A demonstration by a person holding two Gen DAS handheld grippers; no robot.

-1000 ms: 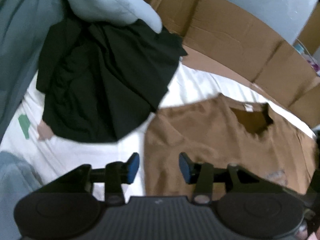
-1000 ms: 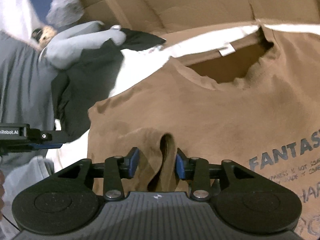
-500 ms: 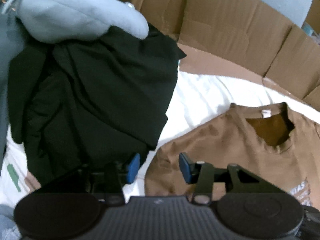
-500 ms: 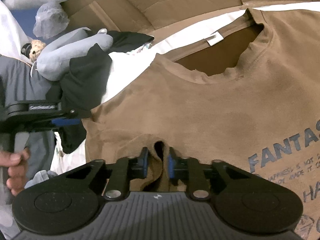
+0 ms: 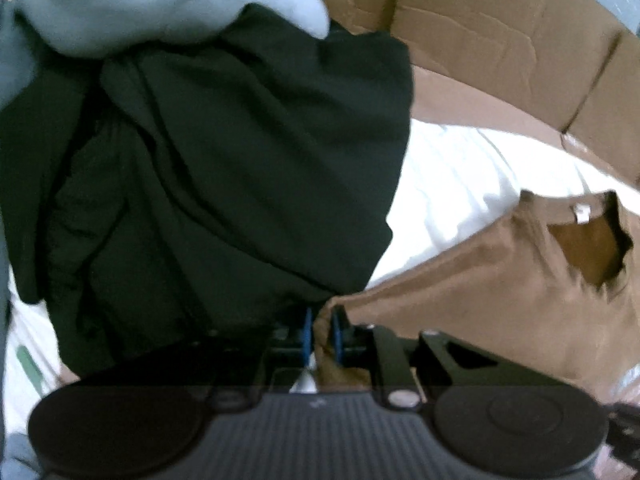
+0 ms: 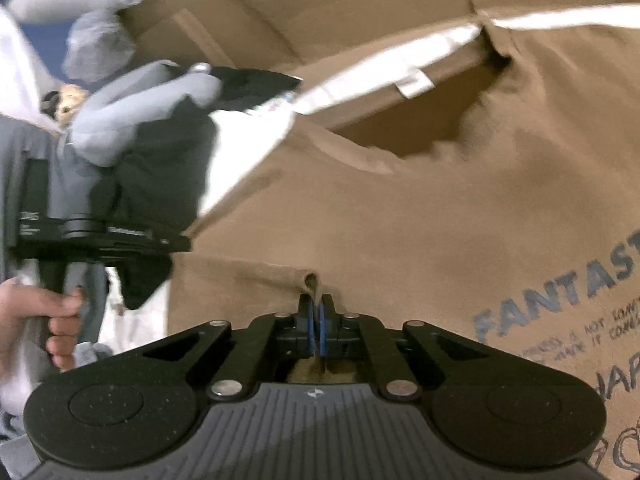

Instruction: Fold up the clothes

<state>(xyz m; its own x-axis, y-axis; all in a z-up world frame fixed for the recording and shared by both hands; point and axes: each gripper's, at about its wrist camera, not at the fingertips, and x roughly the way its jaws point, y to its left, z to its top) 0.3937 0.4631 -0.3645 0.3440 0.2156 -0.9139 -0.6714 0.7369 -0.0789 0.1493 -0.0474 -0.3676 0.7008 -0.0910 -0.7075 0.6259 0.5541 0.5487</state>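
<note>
A brown T-shirt (image 5: 500, 300) with dark printed lettering lies spread on a white sheet (image 5: 460, 184), neck opening towards the cardboard. In the left wrist view my left gripper (image 5: 321, 332) is at the shirt's left edge. Its jaws are closing, with a corner of brown cloth pinched between the blue pads. In the right wrist view my right gripper (image 6: 316, 320) is shut on a small raised fold of the same brown T-shirt (image 6: 440, 220), near its sleeve edge. A hand (image 6: 56, 320) holds the left gripper's handle at the left of that view.
A crumpled black garment (image 5: 220, 180) lies just left of the shirt, with a pale blue soft item (image 5: 140, 4) on top of it. Flattened cardboard (image 5: 500, 40) lines the far side. Grey cloth (image 6: 24, 168) and white bags sit at the far left.
My left gripper came down to the shirt's left edge and its jaws closed from wide apart onto brown cloth. The right jaws went from loosely around the fold to fully shut on it.
</note>
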